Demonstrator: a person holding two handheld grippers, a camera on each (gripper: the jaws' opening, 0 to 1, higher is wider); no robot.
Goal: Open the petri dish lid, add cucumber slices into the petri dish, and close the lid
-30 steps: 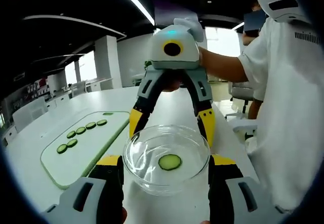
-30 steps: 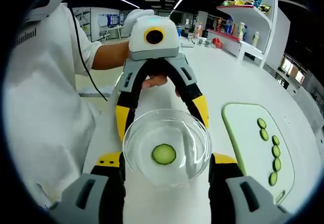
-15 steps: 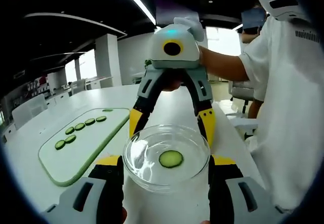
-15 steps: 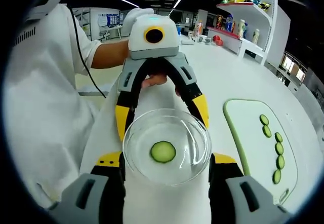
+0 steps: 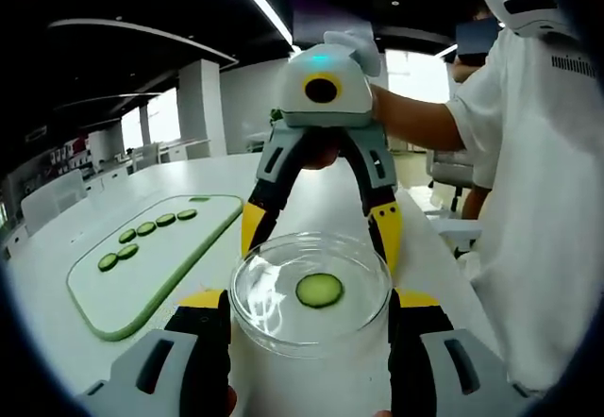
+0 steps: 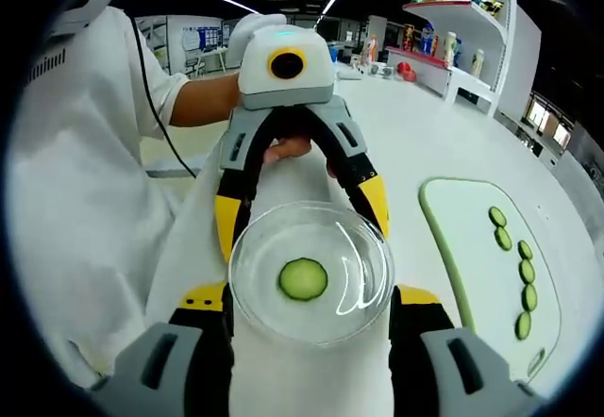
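The petri dish (image 5: 311, 292), a clear round glass dish, is held up above the white bench (image 5: 57, 247) between the two hand-held grippers, which face each other from opposite sides. In the left gripper view the left hand-held gripper (image 5: 310, 308) rises from the bottom with its yellow-tipped jaws set against the near sides of the dish, pinching it, while the right hand-held gripper (image 5: 319, 238) comes in from the far side, its yellow jaws reaching down to the dish's far rim. In the right gripper view the arrangement is mirrored: the right hand-held gripper (image 6: 310, 308) grips the near sides of the petri dish (image 6: 311, 271) and the left hand-held gripper (image 6: 300, 217) meets the far rim, so both are pressed onto the same dish. One cucumber slice (image 5: 320, 290) lies flat inside the dish, a little off its middle; in the right gripper view the same slice (image 6: 303, 278) sits near the centre. Whether the lid is on the dish cannot be told through the clear glass. On the bench, well apart from the dish, lies a pale green cutting board (image 5: 160, 271) with a darker green edge, carrying a row of further cucumber slices (image 5: 146, 229); the board (image 6: 472, 257) and its slices (image 6: 526, 271) show on the other side in the right gripper view. A person in a white short-sleeved shirt (image 5: 528, 200) stands just beside the bench, a gloved hand (image 6: 255, 30) on top of the opposite gripper. Behind, a white shelf (image 6: 462, 21) holds bottles and coloured items.
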